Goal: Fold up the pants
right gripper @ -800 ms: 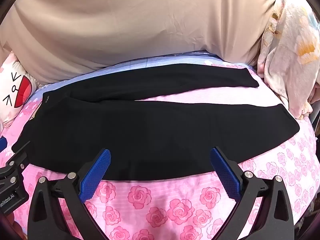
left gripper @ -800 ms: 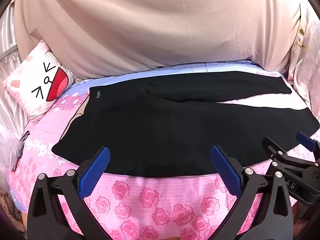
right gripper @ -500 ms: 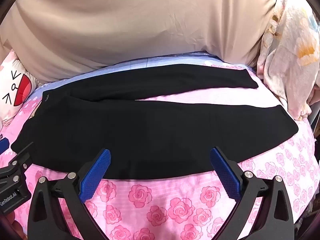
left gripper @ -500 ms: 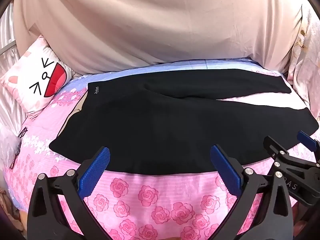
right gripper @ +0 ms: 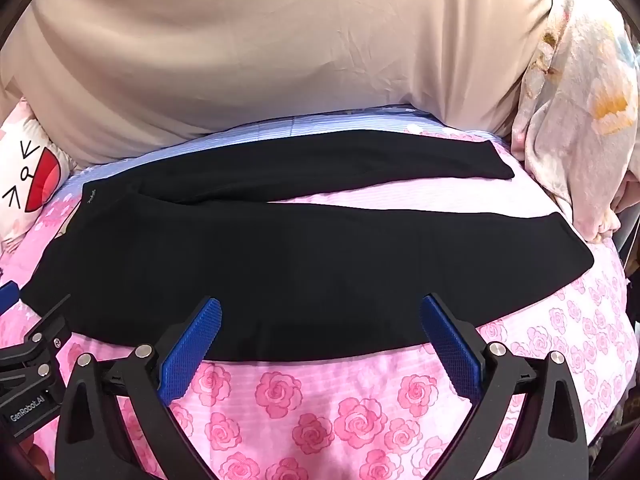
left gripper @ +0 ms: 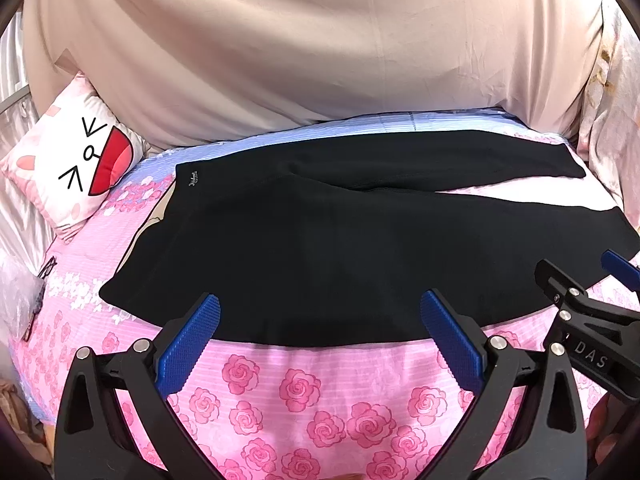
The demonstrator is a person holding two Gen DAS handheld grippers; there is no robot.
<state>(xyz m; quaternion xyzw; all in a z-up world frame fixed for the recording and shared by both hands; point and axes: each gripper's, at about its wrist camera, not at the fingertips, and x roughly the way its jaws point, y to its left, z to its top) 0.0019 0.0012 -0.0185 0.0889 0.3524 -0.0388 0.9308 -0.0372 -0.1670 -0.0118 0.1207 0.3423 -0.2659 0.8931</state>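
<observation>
One pair of black pants [left gripper: 340, 248] lies flat; two grippers gape.

Pants [left gripper: 360, 248]: matt black cloth, smooth, almost no sheen. Bedsheet [left gripper: 304, 396]: thin pink woven cloth, rose print, faint ribbed stripes. Backdrop sheet [left gripper: 320, 52]: beige cloth, slight satin sheen, creased. Cat pillow [left gripper: 76, 160]: smooth printed fabric. Left gripper [left gripper: 320, 336] and right gripper [right gripper: 320, 336]: matt black moulded plastic frames, shiny bare-metal rivets, blue pads [right gripper: 192, 348] with fine knurled grid texture, rubbery look. Floral quilt [right gripper: 576, 120]: soft cloth, rumpled, matt.
</observation>
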